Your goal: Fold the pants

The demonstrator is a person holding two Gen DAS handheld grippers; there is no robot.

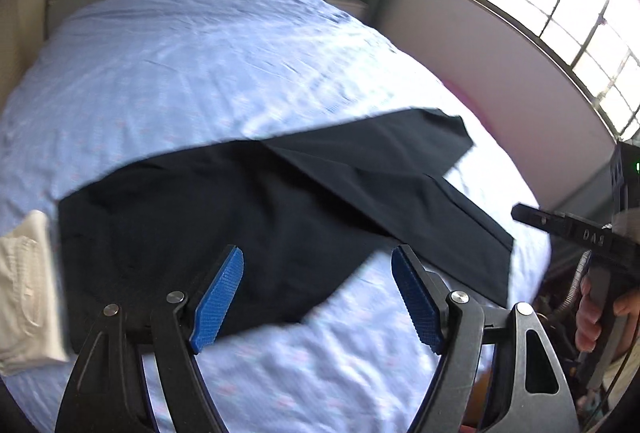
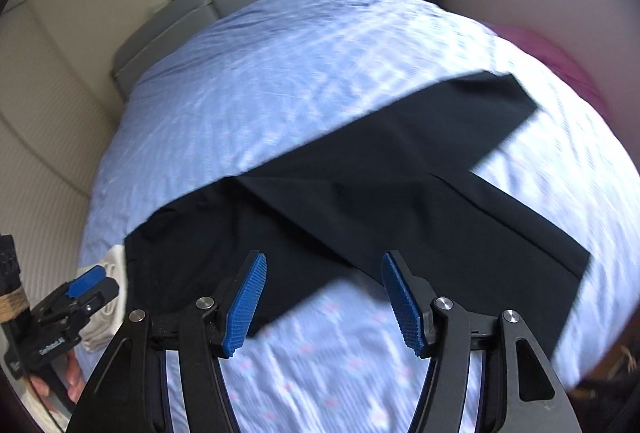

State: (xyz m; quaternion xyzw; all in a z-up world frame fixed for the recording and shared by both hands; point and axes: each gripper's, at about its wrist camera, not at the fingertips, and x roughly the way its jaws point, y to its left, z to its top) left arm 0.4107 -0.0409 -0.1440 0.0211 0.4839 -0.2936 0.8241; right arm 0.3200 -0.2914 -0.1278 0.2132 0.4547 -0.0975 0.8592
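Ahead, pants (image 1: 248, 209) lie near bed (image 1: 208, 65) edge.

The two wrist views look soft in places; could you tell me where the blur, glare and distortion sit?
Left wrist view: window blown out white, bedsheet streaked with motion blur, black pants edges smeared. Right wrist view: bedsheet similarly streaked, pants nearly featureless black. Both: fisheye bows the bed into a dome; the blue pads stay sharp.

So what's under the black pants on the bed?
The black pants lie on the light blue patterned bedsheet, one leg folded across the other. Whatever lies beneath the fabric is hidden.
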